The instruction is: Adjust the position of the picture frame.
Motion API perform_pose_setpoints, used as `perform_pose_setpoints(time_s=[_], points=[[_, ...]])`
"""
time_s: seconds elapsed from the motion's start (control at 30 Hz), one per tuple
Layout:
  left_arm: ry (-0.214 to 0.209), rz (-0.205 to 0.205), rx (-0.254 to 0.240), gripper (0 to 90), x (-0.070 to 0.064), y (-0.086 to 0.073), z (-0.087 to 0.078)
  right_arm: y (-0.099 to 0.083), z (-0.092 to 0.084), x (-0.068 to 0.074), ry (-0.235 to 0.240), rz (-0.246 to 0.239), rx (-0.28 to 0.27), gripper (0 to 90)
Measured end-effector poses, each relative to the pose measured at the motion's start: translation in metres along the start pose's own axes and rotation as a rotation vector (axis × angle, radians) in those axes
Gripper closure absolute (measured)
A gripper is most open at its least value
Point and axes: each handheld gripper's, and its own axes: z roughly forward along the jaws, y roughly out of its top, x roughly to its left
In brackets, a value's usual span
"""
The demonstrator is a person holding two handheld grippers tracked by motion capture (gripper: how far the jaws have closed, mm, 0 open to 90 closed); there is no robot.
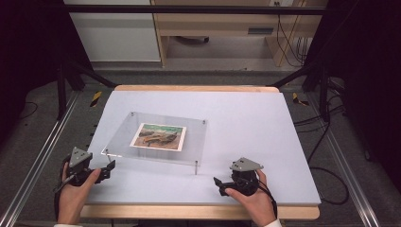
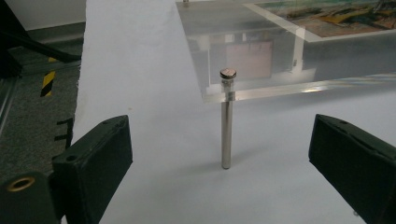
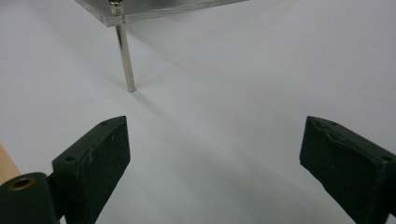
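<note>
Plainly nothing is begun: the clear acrylic picture frame on four thin metal legs (image 1: 161, 137) stands untouched mid-table; the left claw (image 1: 109, 166) gapes just beside its near-left leg (image 2: 227, 126); the right claw (image 1: 218, 182), spread and empty, waits near the near-right leg (image 3: 125, 58); every grasp remains.

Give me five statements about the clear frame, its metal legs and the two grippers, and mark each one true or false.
1. The left gripper has its jaws open with nothing between the pads. True.
2. The right gripper is clamped on a metal leg. False: its jaws are open and the leg stands apart, ahead of them.
3. The clear frame stands raised on thin metal legs above the table. True.
4. The picture lies on the bare table beside the frame. False: it sits within the clear frame.
5. The near-left leg has been knocked over. False: it stands upright, topped by a round cap.
</note>
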Motion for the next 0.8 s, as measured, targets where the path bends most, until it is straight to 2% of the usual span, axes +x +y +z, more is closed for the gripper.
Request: perform_pose_setpoints(time_s=[0.1, 0.13, 0.17, 0.2, 0.23, 0.3, 0.33, 0.37, 0.4, 0.43, 0.47, 0.5, 0.6, 0.67, 0.7, 0.73, 0.8], points=[[-0.013, 0.013, -0.002, 5.7, 0.001, 0.000, -0.001, 0.001, 0.003, 0.005, 0.004, -0.005, 0.008, 11.0], [-0.010, 0.030, -0.007, 5.7, 0.002, -0.001, -0.002, 0.004, 0.005, 0.013, 0.018, -0.029, 0.004, 14.0], [-0.010, 0.030, -0.007, 5.7, 0.002, -0.001, -0.002, 0.004, 0.005, 0.013, 0.018, -0.029, 0.004, 14.0], [0.013, 0.044, -0.025, 5.5, 0.002, -0.001, -0.002, 0.006, 0.007, 0.021, 0.005, -0.060, 0.002, 19.9], [0.013, 0.044, -0.025, 4.9, 0.002, -0.001, -0.002, 0.006, 0.007, 0.021, 0.005, -0.060, 0.002, 19.9], [0.010, 0.046, -0.034, 3.9, 0.004, -0.002, -0.002, 0.008, 0.010, 0.029, 0.005, -0.065, -0.006, 26.1], [0.013, 0.038, -0.042, 2.7, 0.006, -0.003, -0.001, 0.009, 0.014, 0.035, 0.025, -0.069, -0.011, 28.5], [0.013, 0.038, -0.042, 2.6, 0.006, -0.003, -0.001, 0.009, 0.015, 0.038, 0.029, -0.068, -0.026, 31.9], [0.009, 0.019, -0.046, 2.6, 0.007, -0.004, 0.000, 0.010, 0.017, 0.041, 0.034, -0.070, -0.042, 34.3], [0.009, 0.019, -0.046, 2.7, 0.007, -0.004, 0.000, 0.010, 0.017, 0.041, 0.034, -0.070, -0.042, 34.3], [0.010, 0.011, -0.049, 2.8, 0.007, -0.004, 0.000, 0.010, 0.023, 0.047, 0.057, -0.057, -0.048, 37.2], [0.011, 0.004, -0.053, 2.9, 0.008, -0.003, -0.002, 0.010, 0.026, 0.050, 0.060, -0.046, -0.062, 39.1], [0.005, -0.019, -0.059, 3.3, 0.008, -0.003, -0.003, 0.012, 0.031, 0.054, 0.093, -0.025, -0.073, 41.0], [-0.003, -0.048, -0.064, 3.4, 0.010, -0.002, -0.004, 0.016, 0.038, 0.060, 0.085, -0.023, -0.064, 40.1], [-0.003, -0.048, -0.064, 3.6, 0.010, -0.002, -0.004, 0.016, 0.038, 0.060, 0.085, -0.023, -0.064, 40.1], [-0.012, -0.067, -0.061, 3.9, 0.011, -0.002, -0.004, 0.018, 0.041, 0.061, 0.109, -0.009, -0.064, 39.8], [-0.013, -0.076, -0.057, 4.1, 0.011, -0.003, -0.003, 0.020, 0.046, 0.058, 0.091, 0.014, -0.060, 45.9]])
